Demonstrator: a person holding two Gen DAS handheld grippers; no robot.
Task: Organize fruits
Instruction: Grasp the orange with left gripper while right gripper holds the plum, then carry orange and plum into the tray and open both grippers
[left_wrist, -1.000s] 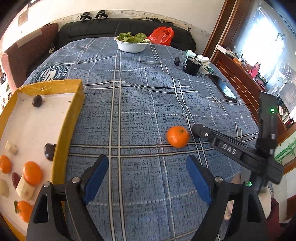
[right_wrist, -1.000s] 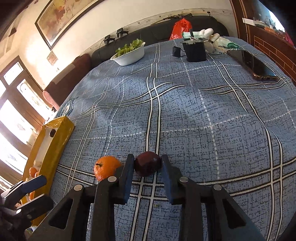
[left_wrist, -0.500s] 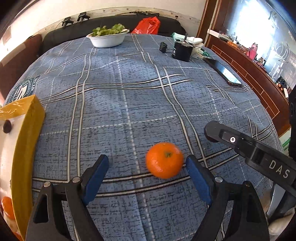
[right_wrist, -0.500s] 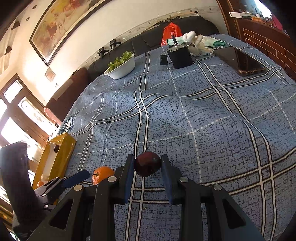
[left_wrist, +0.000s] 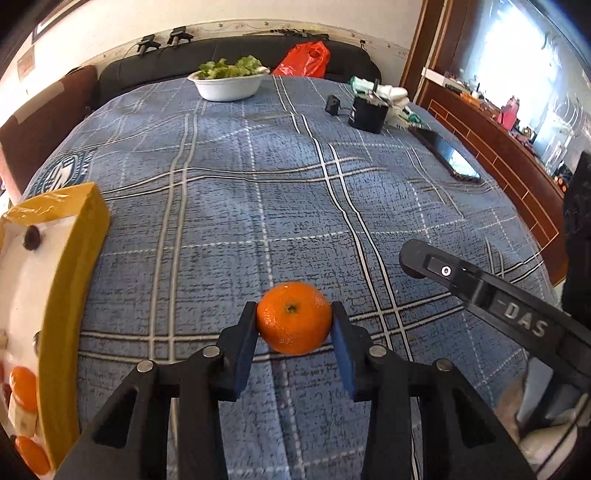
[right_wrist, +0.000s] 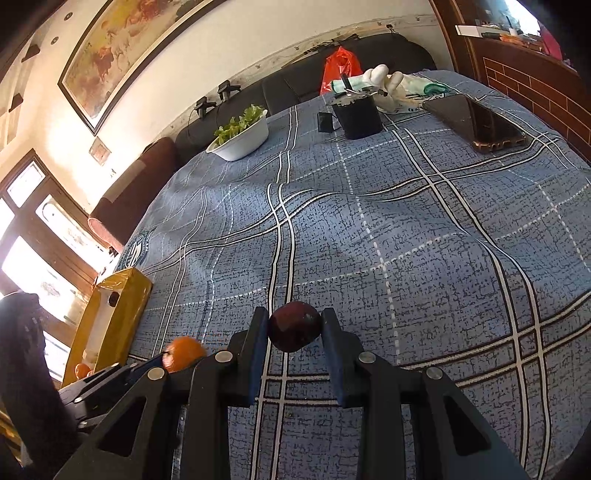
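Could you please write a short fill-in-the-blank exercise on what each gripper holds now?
1. The left gripper is shut on the round ____ tangerine.
2. The right gripper is shut on a dark ____ plum.
3. Salad leaves fill the ____ bowl.
Missing words: orange; red; white

The tray runs off the left edge of the left wrist view, its fruit partly cut off and blurred. In the right wrist view the tangerine is smeared and half hidden behind a gripper arm. The dark dot in the tray there is too small to name, perhaps a plum.
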